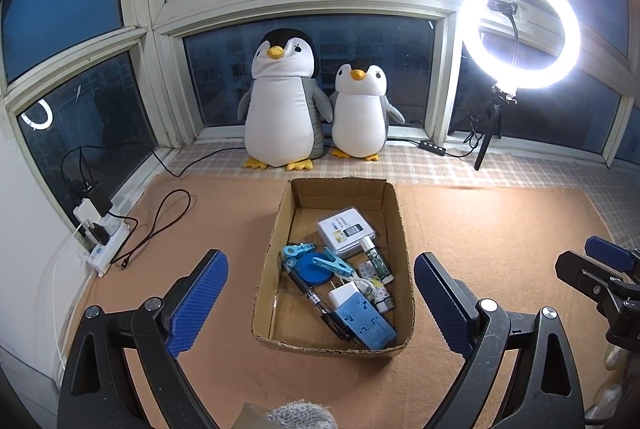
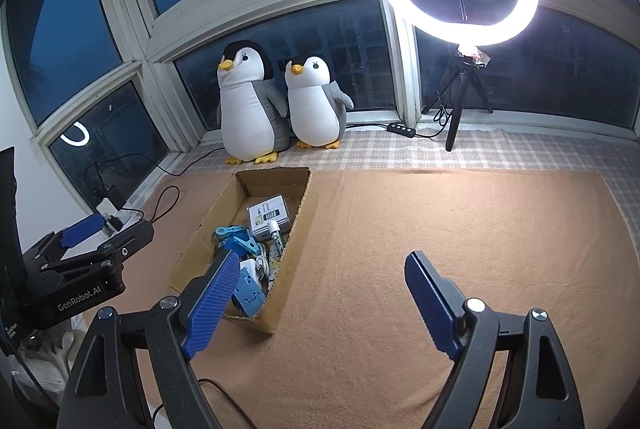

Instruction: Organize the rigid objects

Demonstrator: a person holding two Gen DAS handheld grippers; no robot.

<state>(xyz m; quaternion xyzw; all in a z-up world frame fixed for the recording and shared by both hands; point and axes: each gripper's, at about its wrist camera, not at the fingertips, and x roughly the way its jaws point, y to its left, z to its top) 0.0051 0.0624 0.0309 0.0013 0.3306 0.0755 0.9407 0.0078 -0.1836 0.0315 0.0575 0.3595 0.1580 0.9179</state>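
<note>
An open cardboard box point(image 1: 276, 229) sits on the brown mat; it also shows in the right wrist view point(image 2: 200, 233). It holds a white tin point(image 1: 346, 231), blue clips point(image 1: 332, 261), a blue round lid point(image 1: 310, 269), a black pen point(image 1: 308, 295), a white charger point(image 1: 344, 295), a blue block point(image 1: 364, 323) and a small tube point(image 1: 374, 255). My left gripper point(image 1: 320, 293) is open and empty, its fingers on either side of the box's near end. My right gripper point(image 2: 316, 297) is open and empty, over the mat to the right of the box.
Two plush penguins point(image 1: 284, 101) stand on the window sill behind the box. A lit ring light on a tripod point(image 1: 520, 29) stands at the back right. A power strip with plugs and cables point(image 1: 104, 233) lies at the left wall. The brown mat point(image 2: 460, 221) spreads right of the box.
</note>
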